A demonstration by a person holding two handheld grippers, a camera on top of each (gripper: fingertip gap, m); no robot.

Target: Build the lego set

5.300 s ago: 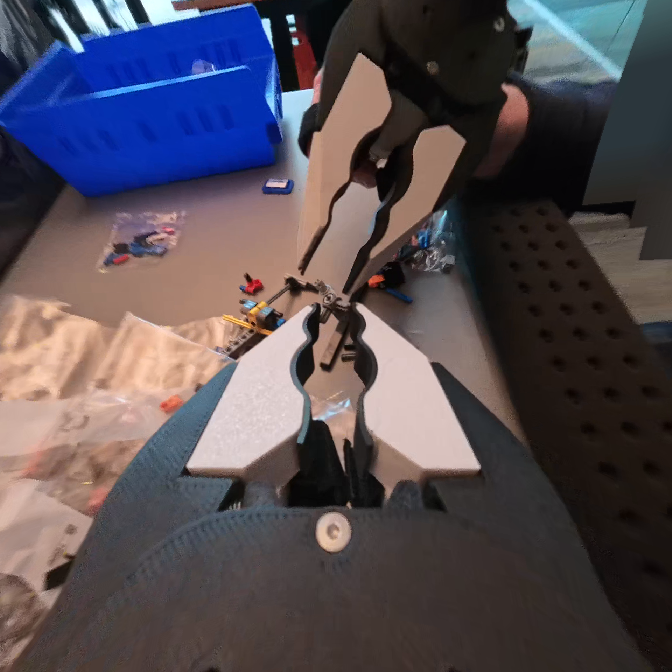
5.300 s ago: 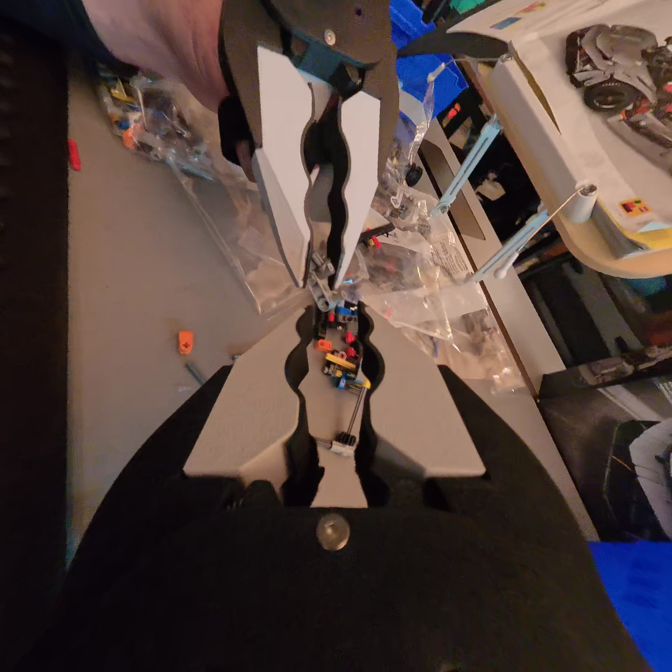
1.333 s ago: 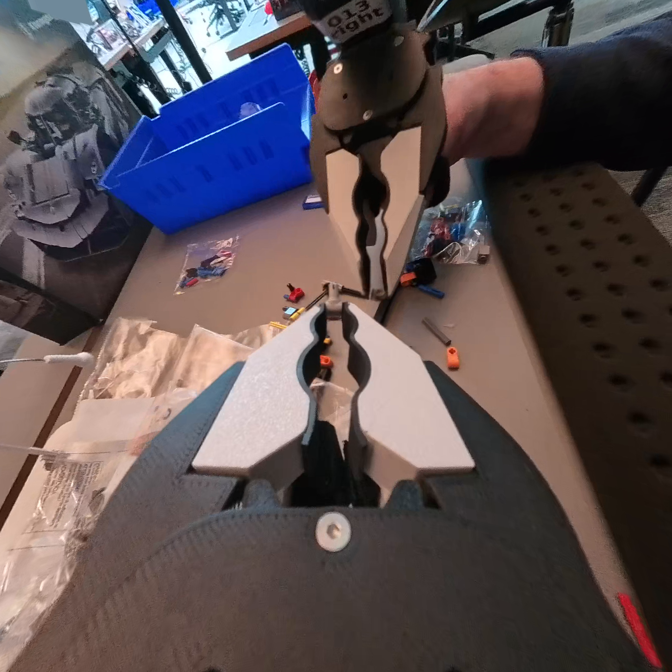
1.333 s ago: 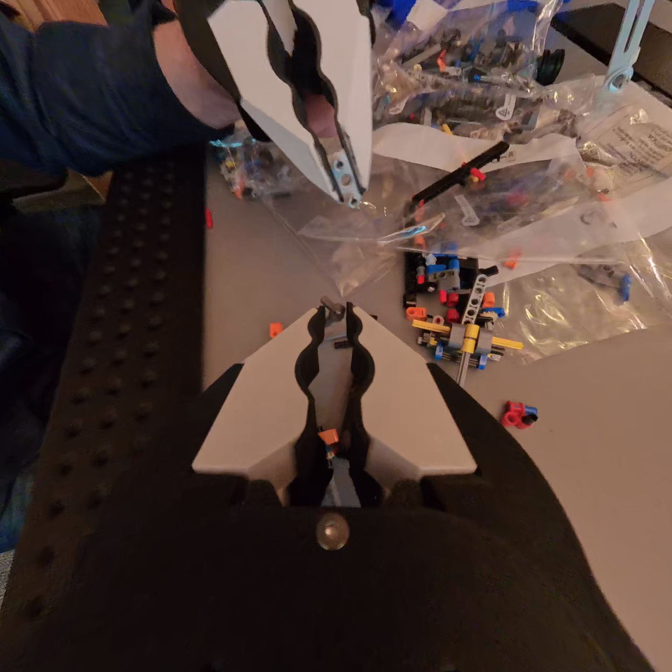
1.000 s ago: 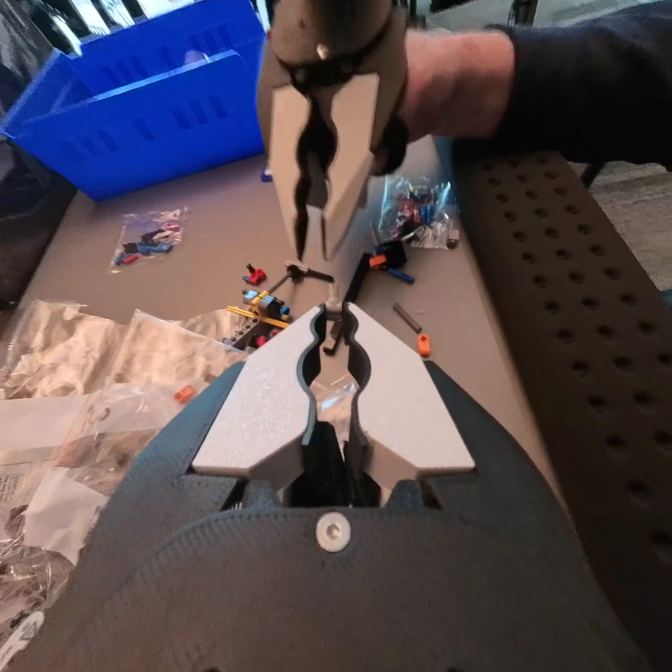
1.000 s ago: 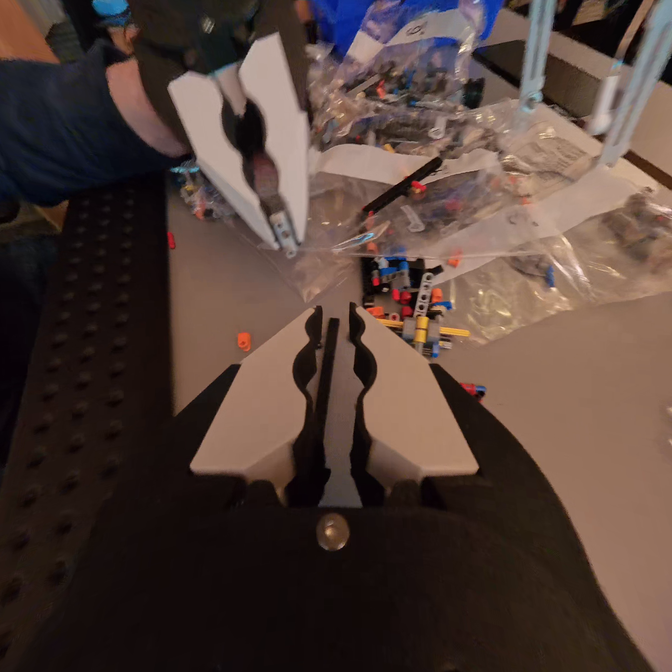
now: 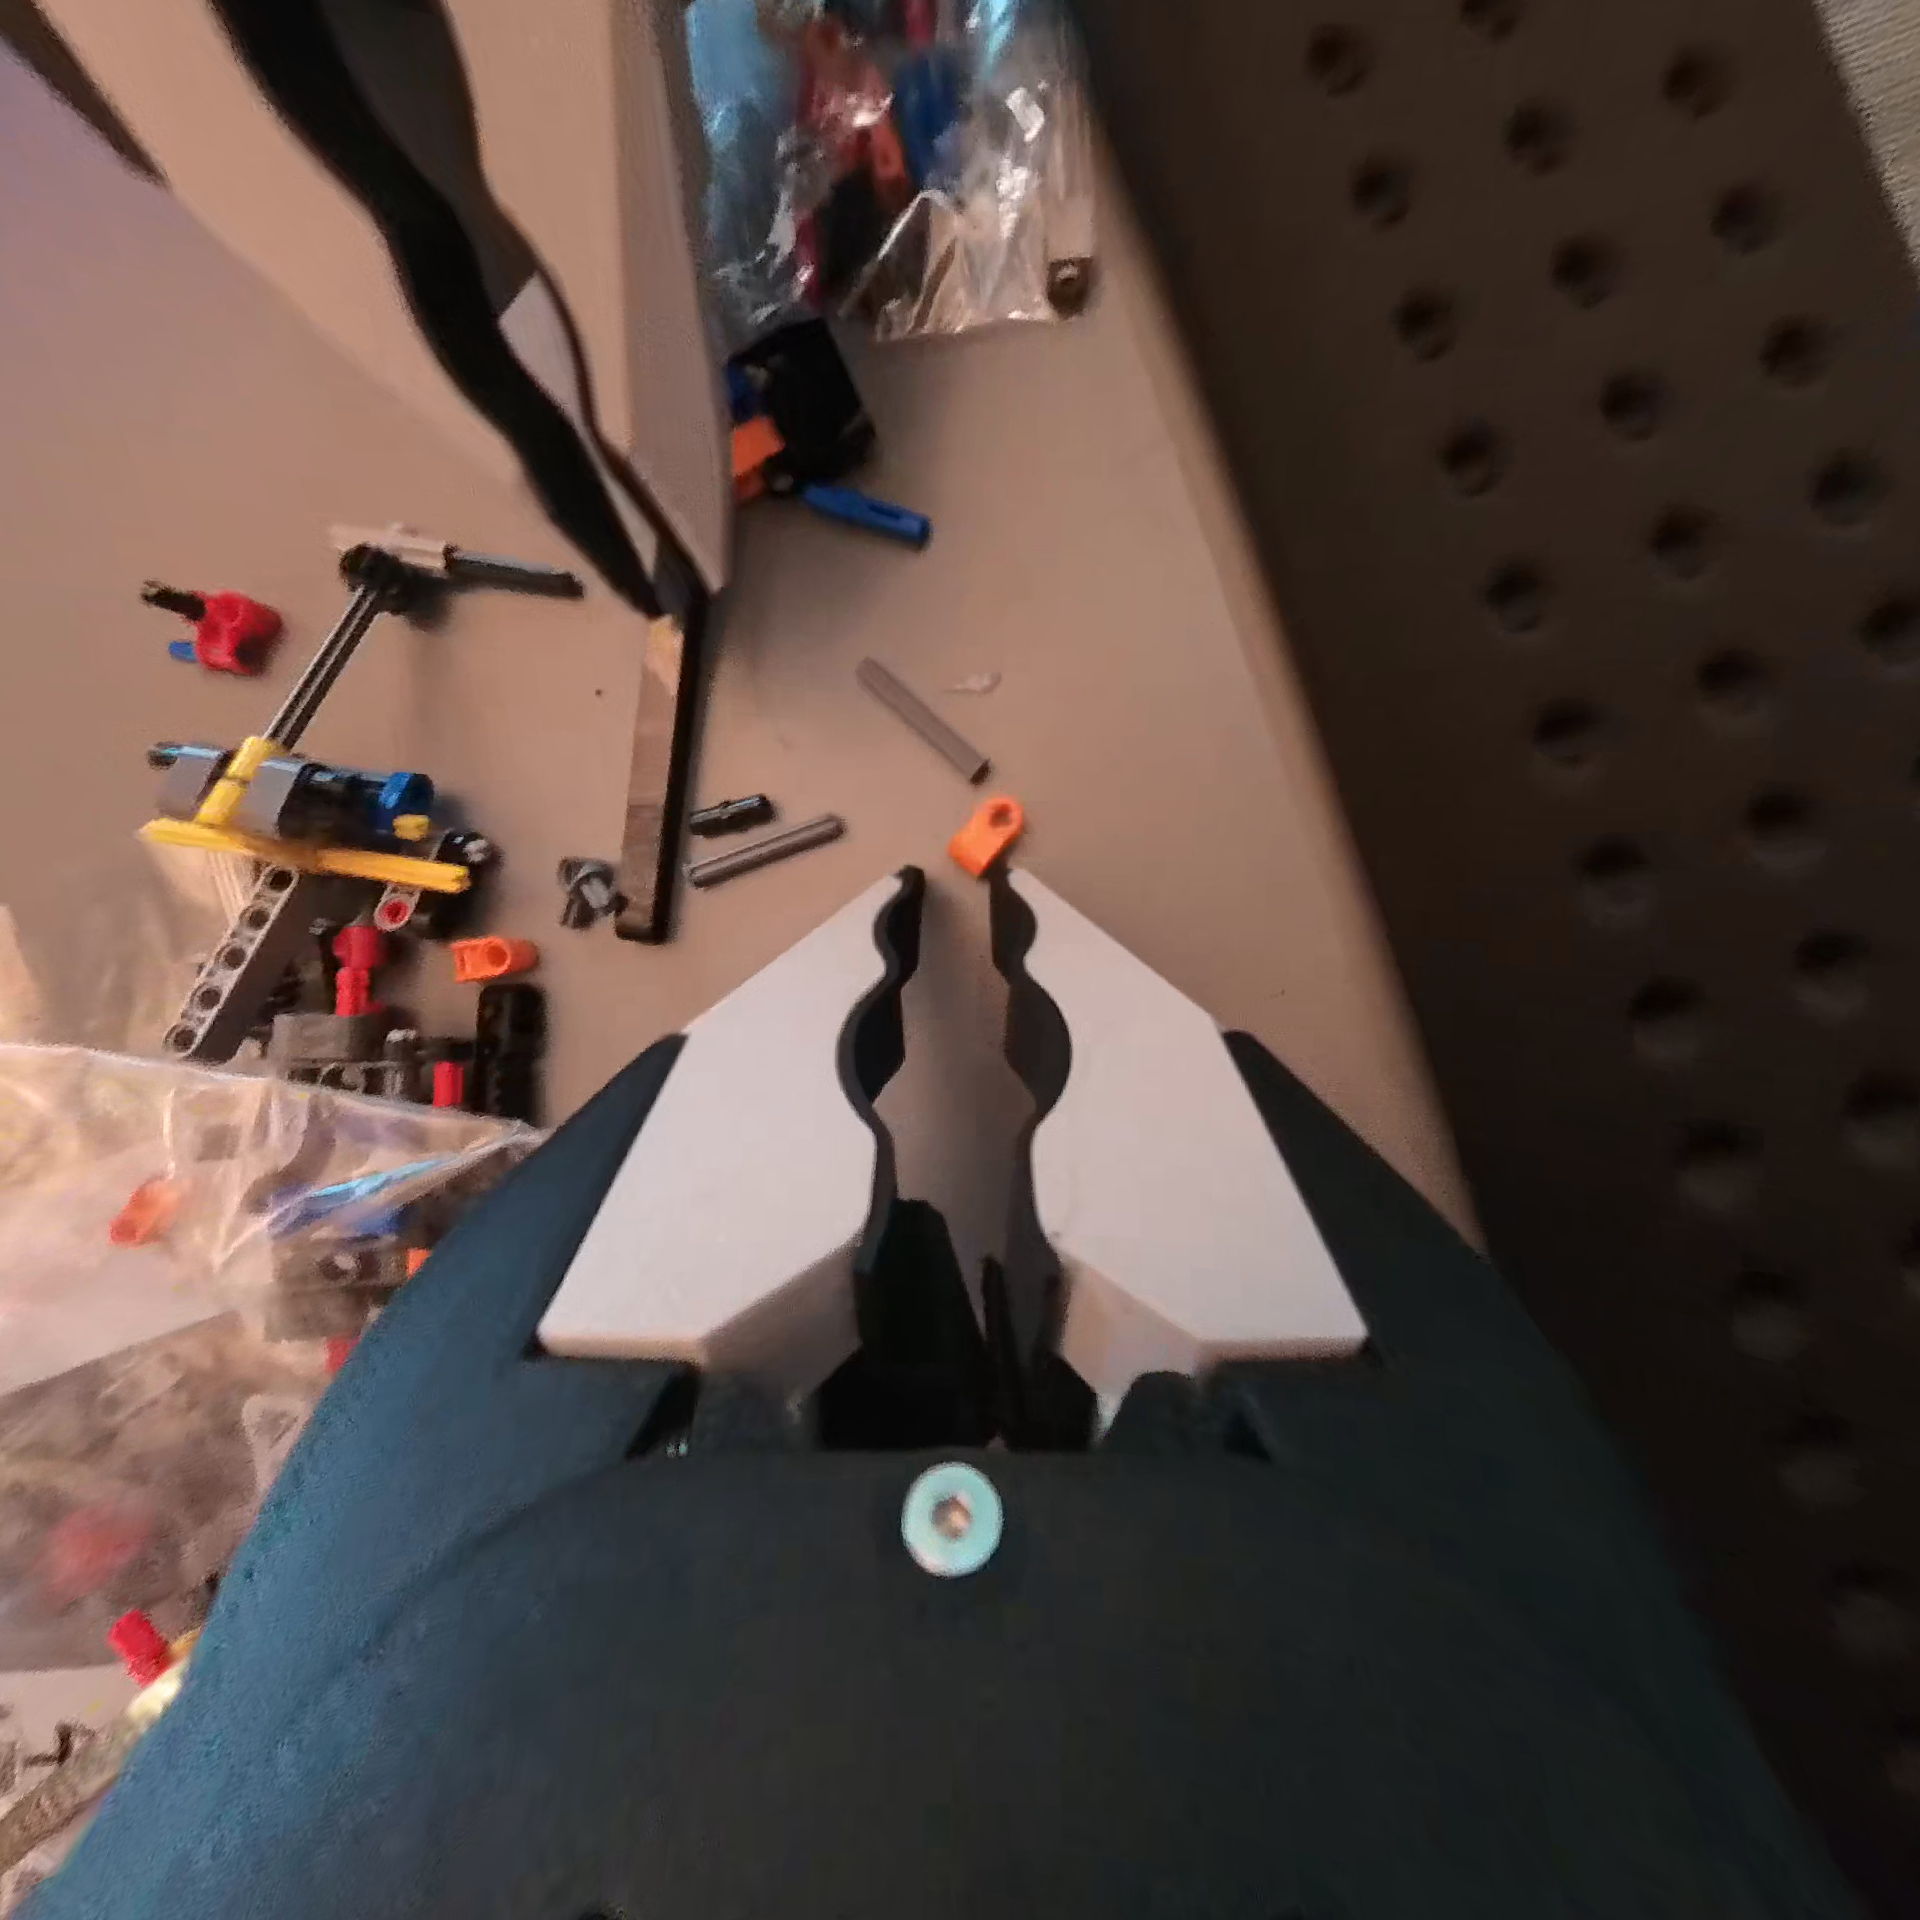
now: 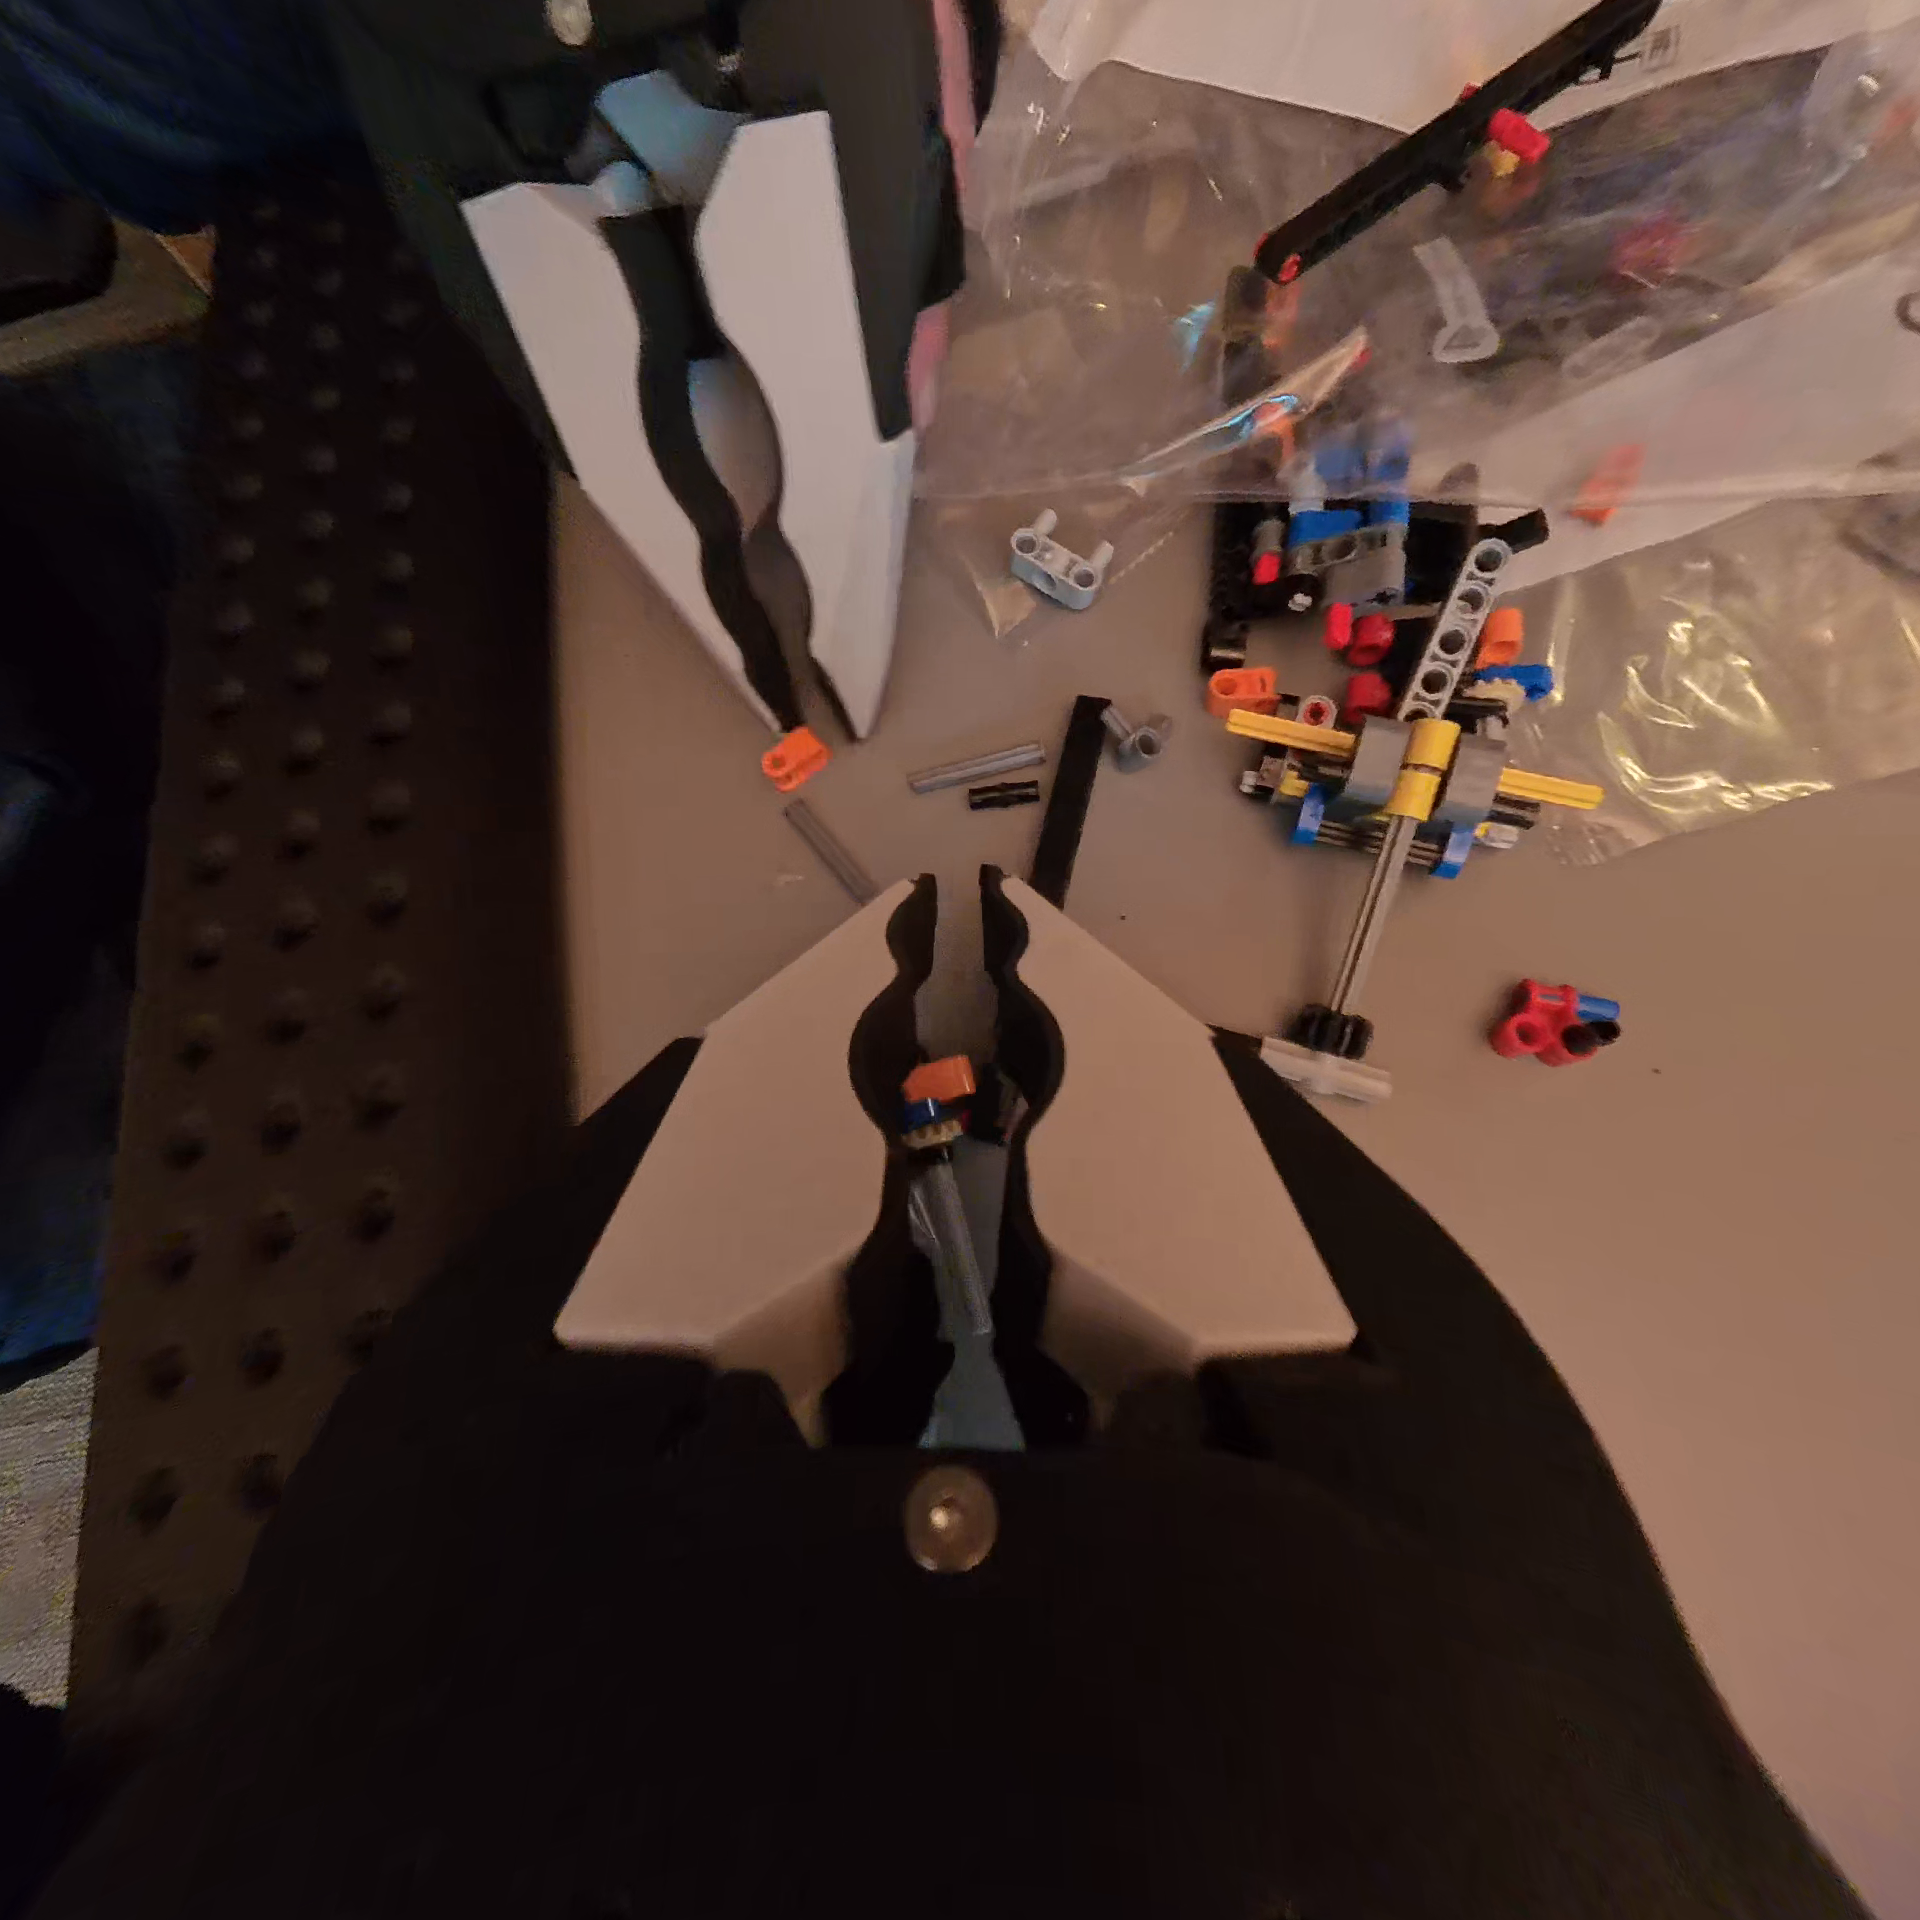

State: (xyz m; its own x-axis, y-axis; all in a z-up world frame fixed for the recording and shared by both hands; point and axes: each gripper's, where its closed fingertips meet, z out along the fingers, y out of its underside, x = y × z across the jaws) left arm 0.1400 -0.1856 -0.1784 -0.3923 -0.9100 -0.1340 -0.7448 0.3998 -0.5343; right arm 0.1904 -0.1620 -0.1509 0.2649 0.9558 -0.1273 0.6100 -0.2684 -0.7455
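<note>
The left gripper [image 7: 951, 883] hangs low over the grey table [image 7: 1091, 644] with its jaws slightly parted and nothing between them, its tips just beside a small orange connector [image 7: 987, 831]. The right gripper [image 8: 958, 888] is also a little open at the tips and grips nothing; a small orange and blue piece on a grey rod [image 8: 940, 1132] shows through the gap between its jaws. The half-built lego model [image 8: 1392, 717] lies on the table near clear plastic bags [image 8: 1143, 343], with loose pins [image 7: 764, 852] and a black beam [image 7: 660, 790] between it and the grippers
</note>
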